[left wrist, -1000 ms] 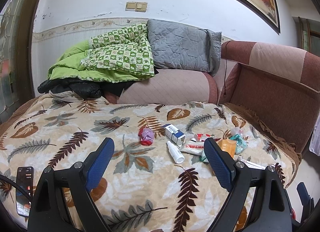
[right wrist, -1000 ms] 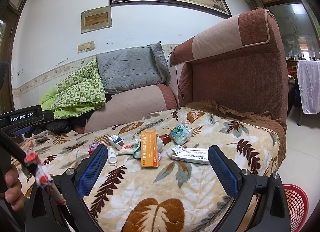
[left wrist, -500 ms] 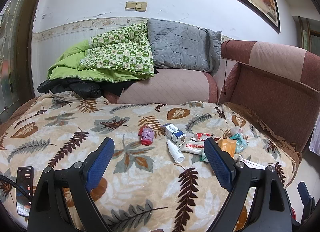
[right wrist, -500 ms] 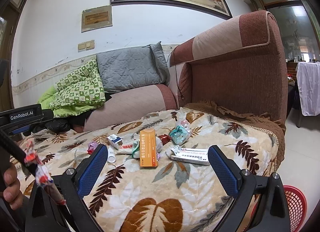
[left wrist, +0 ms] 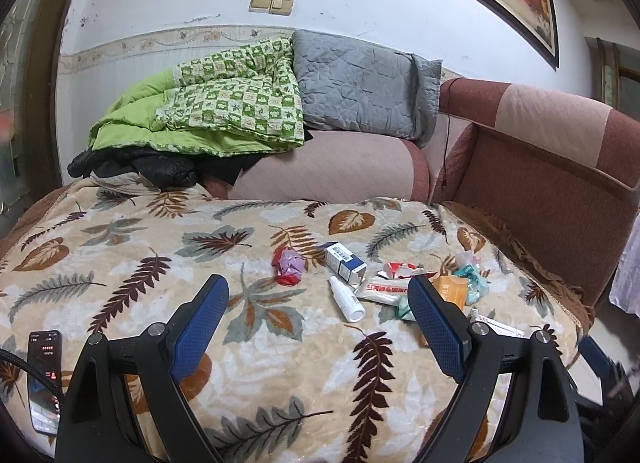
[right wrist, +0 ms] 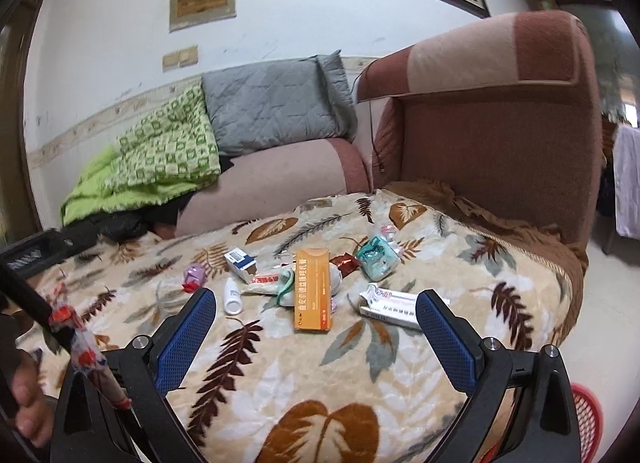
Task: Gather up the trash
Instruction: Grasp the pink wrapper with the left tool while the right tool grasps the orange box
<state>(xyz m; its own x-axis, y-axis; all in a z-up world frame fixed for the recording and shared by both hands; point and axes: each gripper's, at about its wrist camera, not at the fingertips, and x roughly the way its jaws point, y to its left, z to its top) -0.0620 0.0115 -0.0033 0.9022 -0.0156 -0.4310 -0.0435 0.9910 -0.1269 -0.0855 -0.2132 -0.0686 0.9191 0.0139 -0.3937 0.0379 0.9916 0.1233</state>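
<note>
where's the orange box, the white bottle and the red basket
orange box (right wrist: 312, 289): right wrist view, middle of its top face
white bottle (left wrist: 346, 298): left wrist view, middle of its body
red basket (right wrist: 586, 419): right wrist view, its mesh wall, bottom right

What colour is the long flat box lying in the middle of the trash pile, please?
The long flat box is orange with white lettering, clearest in the right wrist view.

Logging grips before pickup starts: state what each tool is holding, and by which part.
Nothing is held. The left tool and right tool are both open and empty above the leaf-print blanket; the trash lies untouched.
</note>
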